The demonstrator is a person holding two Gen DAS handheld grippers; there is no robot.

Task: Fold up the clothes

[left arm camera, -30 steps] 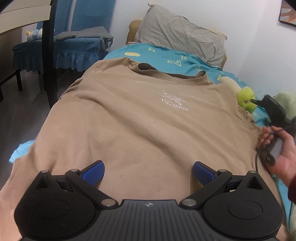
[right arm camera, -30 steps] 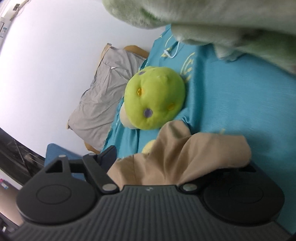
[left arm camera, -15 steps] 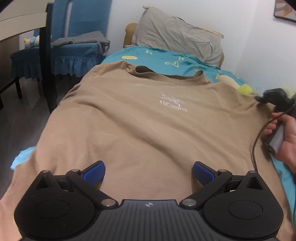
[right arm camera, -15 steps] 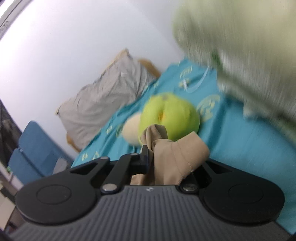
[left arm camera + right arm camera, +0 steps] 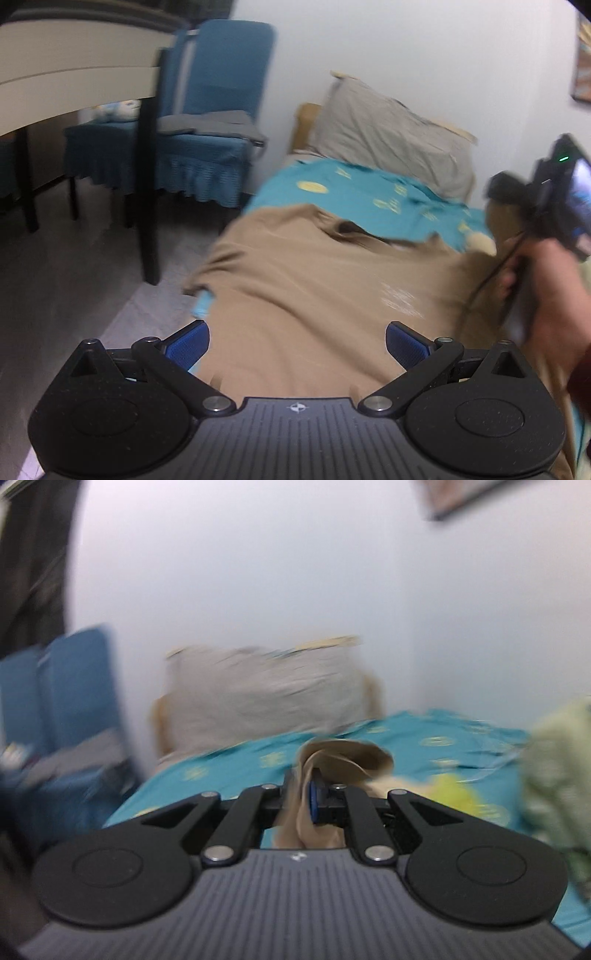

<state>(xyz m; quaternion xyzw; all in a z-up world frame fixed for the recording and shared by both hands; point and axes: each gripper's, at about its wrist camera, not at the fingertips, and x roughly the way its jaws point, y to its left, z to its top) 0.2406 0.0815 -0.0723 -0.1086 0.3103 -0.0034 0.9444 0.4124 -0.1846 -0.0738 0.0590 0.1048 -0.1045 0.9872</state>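
Observation:
A tan T-shirt with small white chest lettering lies spread on the bed with its collar toward the pillow. My left gripper is open and empty just above the shirt's lower part. My right gripper is shut on the shirt's right sleeve, which bunches out between the jaws and is lifted off the bed. In the left wrist view the right gripper and the hand holding it show at the shirt's right edge. Both views are blurred.
The bed has a teal sheet and a grey pillow at the head by the white wall. Blue chairs and a dark-legged table stand left of the bed. A green plush toy and a pale green cloth lie at the right.
My right gripper closed on the sleeve and lifted it upward and inward. My left gripper swung left, so the shirt now sits further right in its view.

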